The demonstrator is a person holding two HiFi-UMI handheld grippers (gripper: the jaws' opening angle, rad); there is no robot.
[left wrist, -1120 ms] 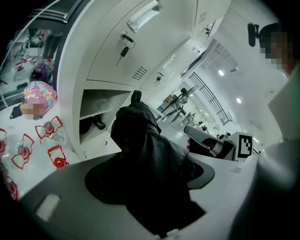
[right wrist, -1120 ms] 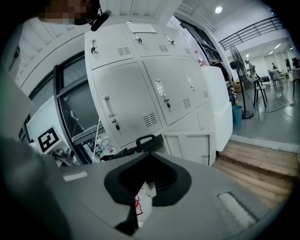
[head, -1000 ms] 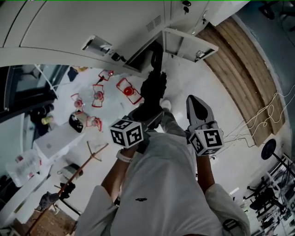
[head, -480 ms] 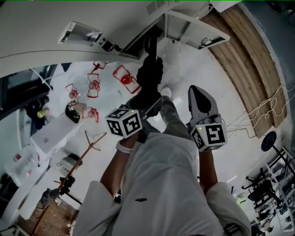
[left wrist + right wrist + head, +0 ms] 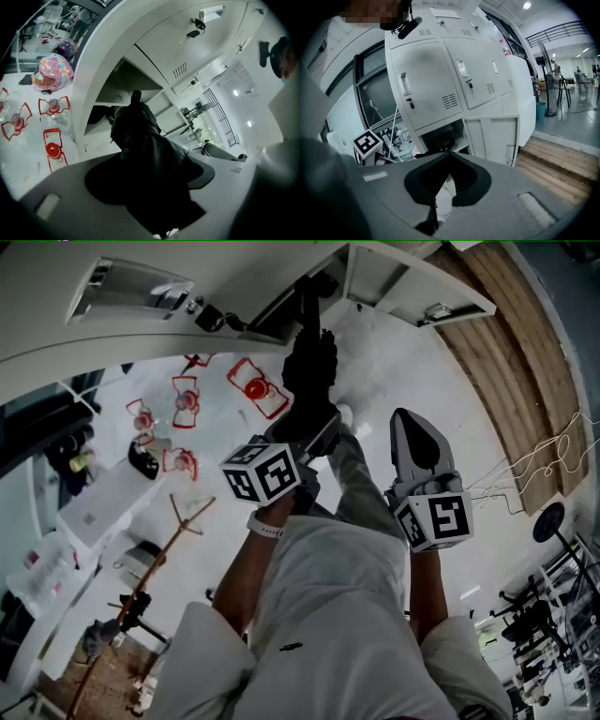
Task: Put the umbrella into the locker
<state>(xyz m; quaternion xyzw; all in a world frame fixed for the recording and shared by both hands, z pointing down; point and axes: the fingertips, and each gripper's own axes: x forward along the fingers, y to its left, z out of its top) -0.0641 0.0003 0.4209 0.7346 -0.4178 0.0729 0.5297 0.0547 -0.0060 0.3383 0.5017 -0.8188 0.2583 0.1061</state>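
Note:
A black folded umbrella sticks out ahead of my left gripper, which is shut on its rear part. In the left gripper view the umbrella fills the gap between the jaws, and its tip points at the open bottom locker compartment. From the head view the tip sits at the dark opening, beside the swung-open door. My right gripper hangs to the right, its jaws meeting at the tip with nothing in them. The right gripper view shows the same compartment and door.
Red wire frames lie on the white floor left of the locker. A pink patterned helmet rests farther left. A wooden platform runs along the right, with loose cables. A wooden stand leans at the lower left.
Both grippers have sunk a little. The umbrella's tip has come closer to the locker opening, and the locker has slid toward the top of the head view.

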